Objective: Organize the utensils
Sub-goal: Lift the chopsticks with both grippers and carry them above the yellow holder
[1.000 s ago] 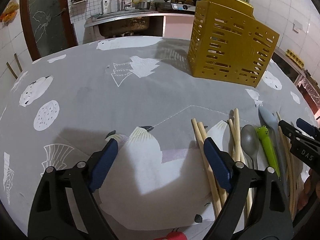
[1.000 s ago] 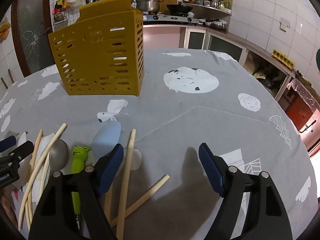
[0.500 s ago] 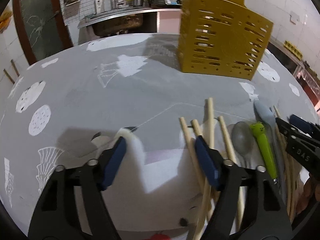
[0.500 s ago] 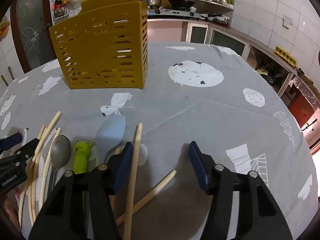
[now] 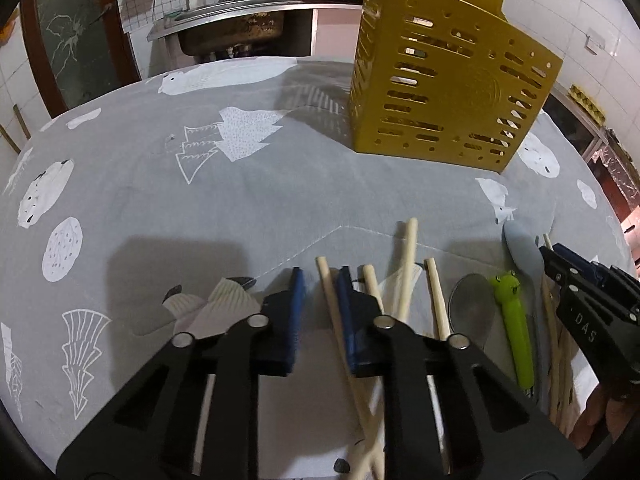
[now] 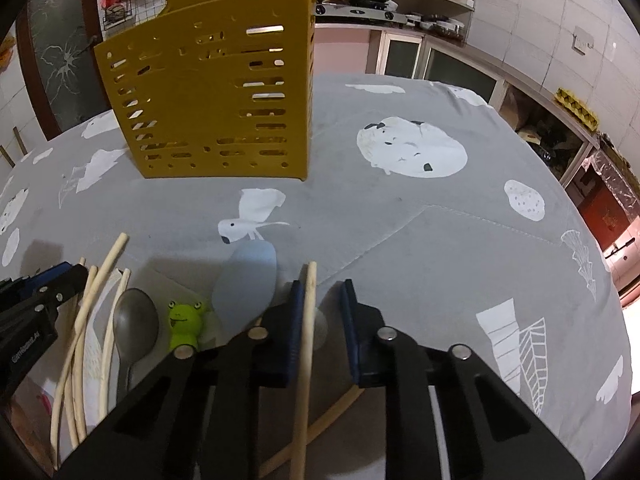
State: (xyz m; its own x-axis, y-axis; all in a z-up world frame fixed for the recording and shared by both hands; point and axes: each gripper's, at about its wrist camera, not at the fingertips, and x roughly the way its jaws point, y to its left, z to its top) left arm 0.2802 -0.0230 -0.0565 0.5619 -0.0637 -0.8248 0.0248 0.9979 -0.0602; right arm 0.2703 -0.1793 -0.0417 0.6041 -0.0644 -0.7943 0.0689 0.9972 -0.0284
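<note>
The left gripper (image 5: pixel 320 276) had narrowed sharply from the wide spread of a second before, its blue pads now straddling one pale chopstick (image 5: pixel 332 304); a thin gap showed on the left pad's side, so whether it truly pinched I could not tell. The right gripper (image 6: pixel 320 292) had closed in as well, a chopstick (image 6: pixel 306 344) running up between its fingers against the left pad, with clear space to the right pad: not clamped.

Out from the left gripper, more chopsticks lay fanned just beside it on the grey printed tablecloth (image 5: pixel 160 208), then a metal spoon (image 5: pixel 470 304), a green frog-handled utensil (image 5: pixel 514 320) and a pale blue spoon (image 5: pixel 522 248) in a row. From the right wrist view another chopstick (image 6: pixel 320 428) crossed under the held one.

Beyond both, the yellow slotted utensil holder (image 6: pixel 216 92) stood upright on the cloth, well apart from the utensils, looming larger than before.
</note>
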